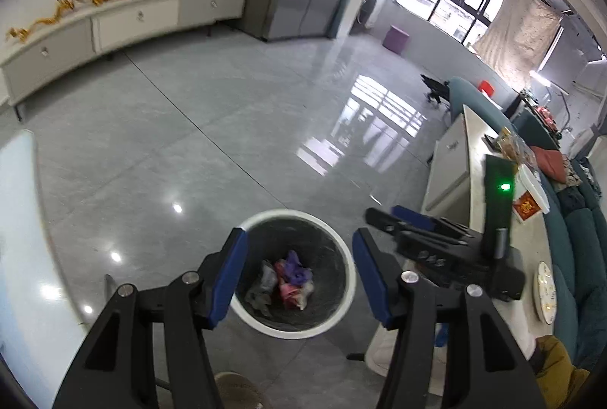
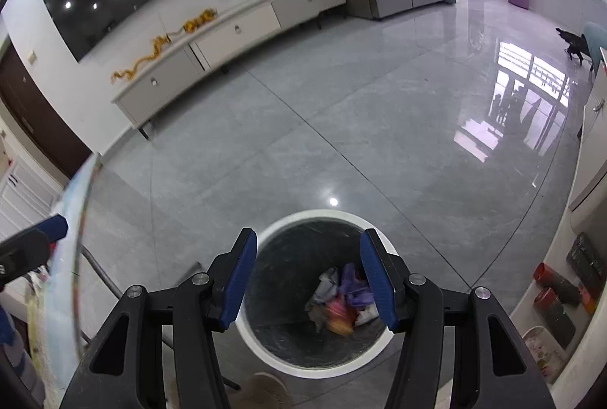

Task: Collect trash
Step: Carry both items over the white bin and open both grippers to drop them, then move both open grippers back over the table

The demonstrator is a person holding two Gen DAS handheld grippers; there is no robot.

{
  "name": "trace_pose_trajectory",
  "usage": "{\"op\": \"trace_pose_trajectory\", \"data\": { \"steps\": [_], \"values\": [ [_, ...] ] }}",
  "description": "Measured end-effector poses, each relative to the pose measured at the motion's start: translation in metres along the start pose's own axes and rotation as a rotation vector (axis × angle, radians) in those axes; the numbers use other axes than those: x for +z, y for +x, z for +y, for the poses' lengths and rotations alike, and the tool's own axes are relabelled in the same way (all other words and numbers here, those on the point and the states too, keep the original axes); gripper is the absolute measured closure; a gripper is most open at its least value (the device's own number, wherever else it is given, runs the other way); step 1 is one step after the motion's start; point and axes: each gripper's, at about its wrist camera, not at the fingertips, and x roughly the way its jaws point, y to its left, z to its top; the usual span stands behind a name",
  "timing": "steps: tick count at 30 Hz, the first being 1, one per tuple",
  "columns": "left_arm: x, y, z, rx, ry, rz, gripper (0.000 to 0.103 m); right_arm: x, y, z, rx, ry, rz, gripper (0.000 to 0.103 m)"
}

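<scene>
A round white-rimmed trash bin (image 1: 261, 217) with a dark liner stands on the grey floor, also in the right wrist view (image 2: 326, 215). Crumpled trash (image 1: 284, 282) in purple, pink and grey lies at its bottom, seen too in the right wrist view (image 2: 341, 302). My left gripper (image 1: 299, 270) is open and empty, above the bin. My right gripper (image 2: 309, 280) is open and empty, also above the bin. The right gripper shows in the left wrist view (image 1: 390, 215) to the right of the bin. The left gripper's blue fingertip (image 2: 55, 225) shows at the left edge.
A white coffee table (image 1: 474, 143) at the right holds a plate (image 1: 544, 291), a red packet (image 1: 525, 208) and snack bags; in the right view it holds red-capped jars (image 2: 550, 276). A teal sofa (image 1: 580, 238) lies behind. A glass table edge (image 2: 81, 219) is at the left.
</scene>
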Motion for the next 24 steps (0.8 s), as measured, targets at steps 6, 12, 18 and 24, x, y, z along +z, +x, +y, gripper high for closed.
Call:
{"op": "trace_pose_trajectory", "data": {
  "steps": [6,12,18,24],
  "values": [
    [-0.009,-0.064,0.0,0.173,0.031,-0.145,0.047,0.006,-0.053,0.035,0.042,-0.059,-0.113,0.044],
    [-0.028,-0.138,0.011,0.366,0.01,-0.299,0.041,-0.002,-0.109,0.089,0.092,-0.162,-0.235,0.023],
    [-0.056,-0.213,0.03,0.505,-0.038,-0.456,0.032,-0.014,-0.151,0.145,0.129,-0.267,-0.336,0.004],
    [-0.085,-0.266,0.042,0.592,-0.052,-0.548,0.031,-0.03,-0.19,0.199,0.178,-0.358,-0.447,0.0]
  ]
}}
